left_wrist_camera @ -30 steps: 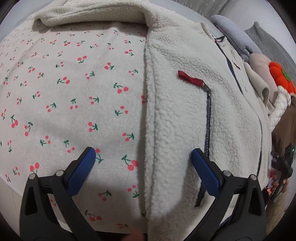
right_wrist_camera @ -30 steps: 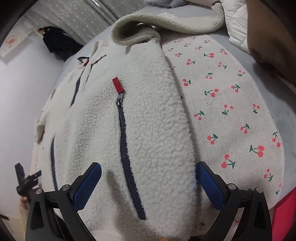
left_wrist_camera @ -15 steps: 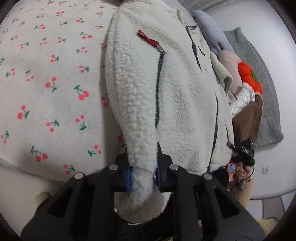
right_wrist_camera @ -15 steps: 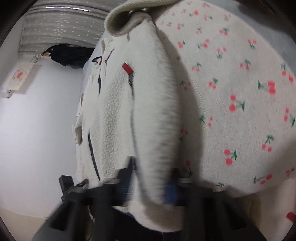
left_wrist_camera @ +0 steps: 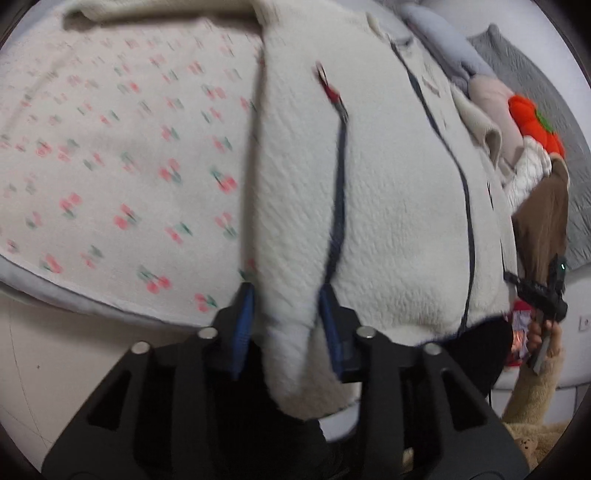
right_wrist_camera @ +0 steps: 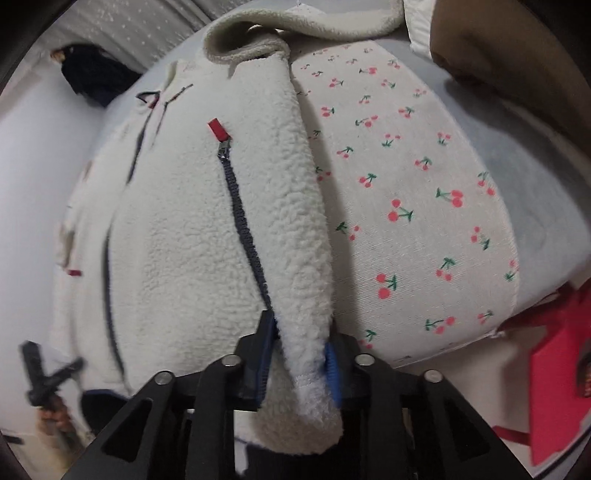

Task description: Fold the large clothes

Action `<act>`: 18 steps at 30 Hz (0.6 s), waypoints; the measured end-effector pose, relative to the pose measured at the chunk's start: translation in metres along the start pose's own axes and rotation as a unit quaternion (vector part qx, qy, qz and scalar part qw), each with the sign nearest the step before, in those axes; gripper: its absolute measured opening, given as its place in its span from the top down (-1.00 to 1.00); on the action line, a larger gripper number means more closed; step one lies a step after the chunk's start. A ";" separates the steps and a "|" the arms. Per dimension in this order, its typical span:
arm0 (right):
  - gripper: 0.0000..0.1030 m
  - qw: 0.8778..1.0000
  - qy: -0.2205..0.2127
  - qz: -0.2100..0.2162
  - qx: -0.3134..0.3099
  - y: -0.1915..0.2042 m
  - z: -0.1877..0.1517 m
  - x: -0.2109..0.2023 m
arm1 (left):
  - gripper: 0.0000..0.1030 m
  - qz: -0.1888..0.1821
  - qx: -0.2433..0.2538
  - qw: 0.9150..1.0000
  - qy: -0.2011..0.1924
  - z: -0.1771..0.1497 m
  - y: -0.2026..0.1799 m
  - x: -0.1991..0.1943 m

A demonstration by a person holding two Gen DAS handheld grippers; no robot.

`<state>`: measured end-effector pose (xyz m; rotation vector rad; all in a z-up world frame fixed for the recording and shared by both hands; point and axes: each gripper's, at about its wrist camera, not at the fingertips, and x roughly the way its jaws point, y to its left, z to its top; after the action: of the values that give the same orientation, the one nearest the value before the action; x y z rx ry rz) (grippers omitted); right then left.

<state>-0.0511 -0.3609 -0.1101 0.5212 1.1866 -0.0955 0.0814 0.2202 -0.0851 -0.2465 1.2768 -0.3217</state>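
This looks like a bedroom in someone's home. A bed or mattress covered by a cherry-print sheet [right_wrist_camera: 424, 206] carries a cream fleece jacket [right_wrist_camera: 177, 236]. Along the far edge of the bed sits a pile of other clothes [left_wrist_camera: 491, 107] with an orange pumpkin-shaped plush [left_wrist_camera: 535, 125] on it. Beyond that lies a grey quilted blanket [left_wrist_camera: 554, 85]. A dotted curtain [right_wrist_camera: 122, 29] hangs against a plain white wall [right_wrist_camera: 40, 122].
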 end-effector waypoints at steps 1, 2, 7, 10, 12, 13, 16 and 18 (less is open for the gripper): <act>0.19 1.000 -0.016 0.000 -0.006 0.005 0.003 -0.009 | -0.31 0.014 -0.006 0.999 -0.029 0.009 0.004 -0.011; -0.14 0.999 -0.030 -0.001 -0.010 0.010 0.006 -0.017 | -0.64 0.029 -0.014 0.998 -0.059 0.016 0.012 -0.022; -0.50 0.997 -0.072 -0.002 -0.040 0.041 0.031 -0.036 | -0.81 0.114 -0.069 0.978 -0.162 0.073 0.071 -0.058; -0.57 0.996 -0.071 0.000 -0.052 0.075 0.058 -0.020 | -0.87 0.141 -0.107 0.966 -0.189 0.120 0.109 -0.065; -0.58 0.996 -0.064 -0.001 -0.060 0.096 0.070 -0.004 | -0.87 0.144 -0.127 0.959 -0.209 0.154 0.138 -0.065; -0.58 0.996 -0.060 0.000 -0.063 0.104 0.075 0.001 | -0.87 0.143 -0.136 0.956 -0.216 0.168 0.146 -0.062; -0.59 0.996 -0.046 -0.006 -0.079 0.131 0.089 0.028 | -0.87 0.145 -0.185 0.946 -0.223 0.200 0.189 -0.058; -0.59 0.994 -0.044 -0.016 -0.095 0.152 0.099 0.044 | -0.87 0.133 -0.213 0.942 -0.223 0.227 0.216 -0.049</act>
<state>0.1017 -0.2620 -0.0717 0.3283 1.1041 -0.0326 0.3087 0.4398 -0.0558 -0.4797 0.8995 0.2425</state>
